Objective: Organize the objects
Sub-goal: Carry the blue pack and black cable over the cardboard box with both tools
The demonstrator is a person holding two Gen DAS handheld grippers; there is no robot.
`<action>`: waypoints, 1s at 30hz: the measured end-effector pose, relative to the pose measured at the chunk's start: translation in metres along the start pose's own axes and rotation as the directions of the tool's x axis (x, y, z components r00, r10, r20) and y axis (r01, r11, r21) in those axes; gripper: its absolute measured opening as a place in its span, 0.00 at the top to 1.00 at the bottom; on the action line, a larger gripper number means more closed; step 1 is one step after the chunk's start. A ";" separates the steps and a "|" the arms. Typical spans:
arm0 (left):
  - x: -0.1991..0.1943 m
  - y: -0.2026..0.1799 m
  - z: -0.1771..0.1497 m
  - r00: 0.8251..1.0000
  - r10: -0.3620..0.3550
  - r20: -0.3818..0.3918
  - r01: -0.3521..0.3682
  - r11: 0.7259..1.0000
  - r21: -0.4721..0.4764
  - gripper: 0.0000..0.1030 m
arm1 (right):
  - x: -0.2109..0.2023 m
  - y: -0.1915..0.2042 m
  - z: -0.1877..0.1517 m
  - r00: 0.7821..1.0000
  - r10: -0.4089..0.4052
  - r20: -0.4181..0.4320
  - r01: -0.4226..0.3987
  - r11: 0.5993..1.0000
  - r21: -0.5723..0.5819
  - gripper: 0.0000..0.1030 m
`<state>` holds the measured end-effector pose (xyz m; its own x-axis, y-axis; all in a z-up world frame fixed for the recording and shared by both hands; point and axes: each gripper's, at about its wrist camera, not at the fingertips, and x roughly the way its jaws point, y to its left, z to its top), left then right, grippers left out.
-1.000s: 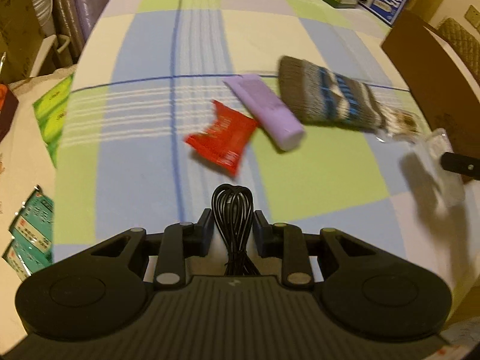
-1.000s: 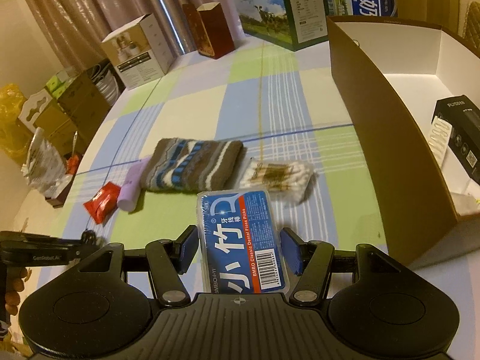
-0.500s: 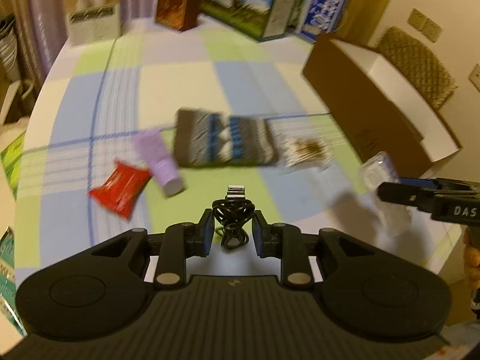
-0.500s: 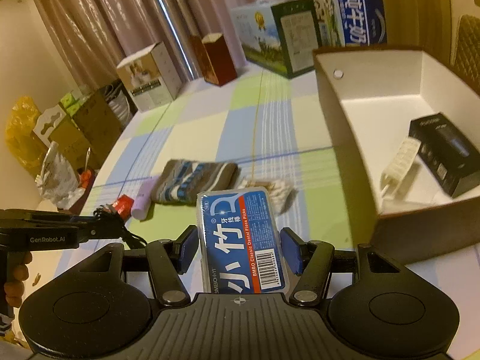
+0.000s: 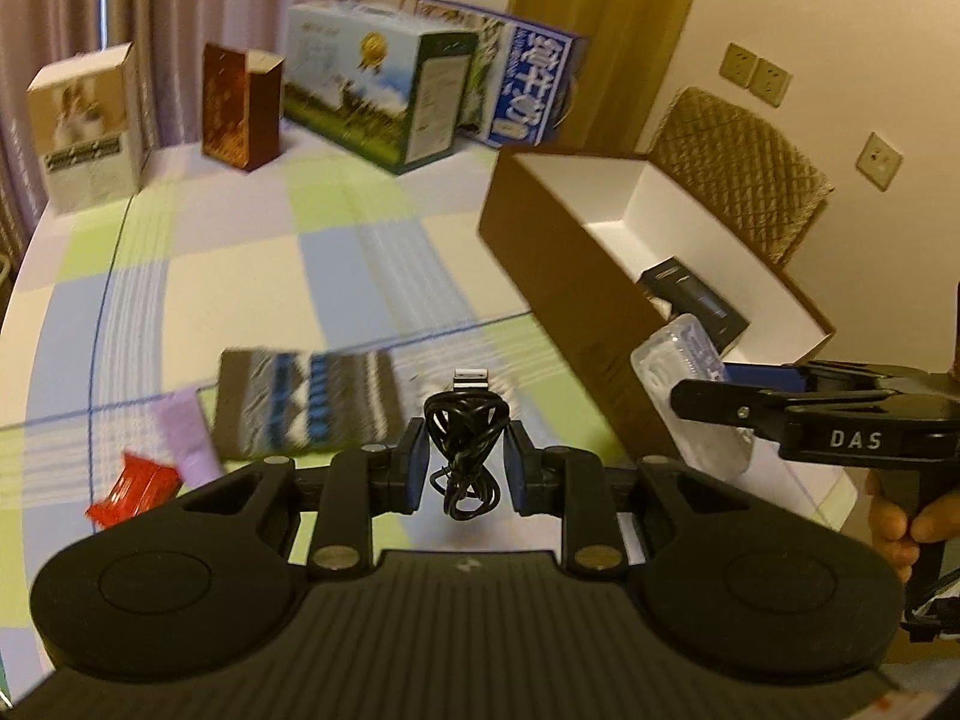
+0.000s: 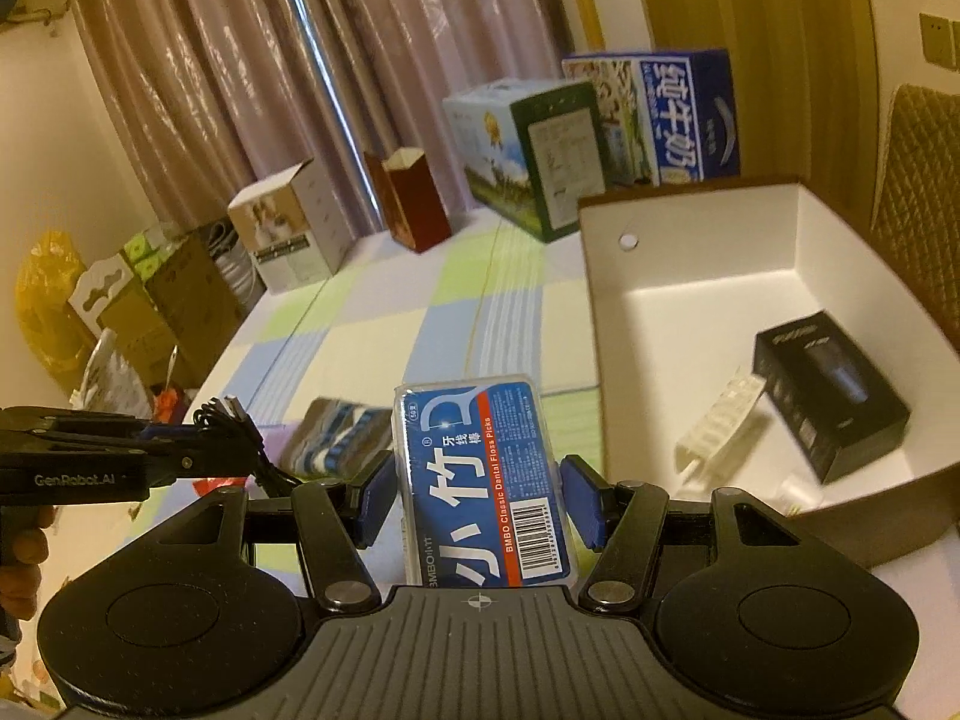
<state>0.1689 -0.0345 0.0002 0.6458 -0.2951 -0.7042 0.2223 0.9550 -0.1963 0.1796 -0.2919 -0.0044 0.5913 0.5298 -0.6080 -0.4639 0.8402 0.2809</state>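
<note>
Checked cloth covers tabletop [image 5: 240, 276]; brown cardboard box [image 6: 708, 276], white inside, sits at right edge, black carton and white piece already in it. Knit pouch [image 5: 306, 408], purple tube [image 5: 186, 438], red sachet [image 5: 129, 489] lie on cloth. Right claw [image 6: 480, 498] clamps floss pick case [image 6: 480, 480], aloft near box wall. Left claw [image 5: 462, 462] pinched tight on coiled black cable [image 5: 465, 450], loops dangling. Risk: both claws converging on box likely collide; loose cable loops may snag box rim, slip out.

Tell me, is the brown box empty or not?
Not empty: the brown box already holds a black carton and a white piece.
</note>
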 end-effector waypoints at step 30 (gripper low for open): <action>0.096 -0.142 0.121 0.986 -0.155 0.068 0.142 0.975 0.172 0.79 | 0.007 -0.148 0.082 0.992 -0.106 0.065 0.102 0.993 0.061 0.45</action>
<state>0.2880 -0.2021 0.0428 0.6516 -0.4412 -0.6171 0.4339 0.8840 -0.1739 0.3067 -0.4024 0.0107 0.6787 0.4440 -0.5850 -0.3601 0.8954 0.2618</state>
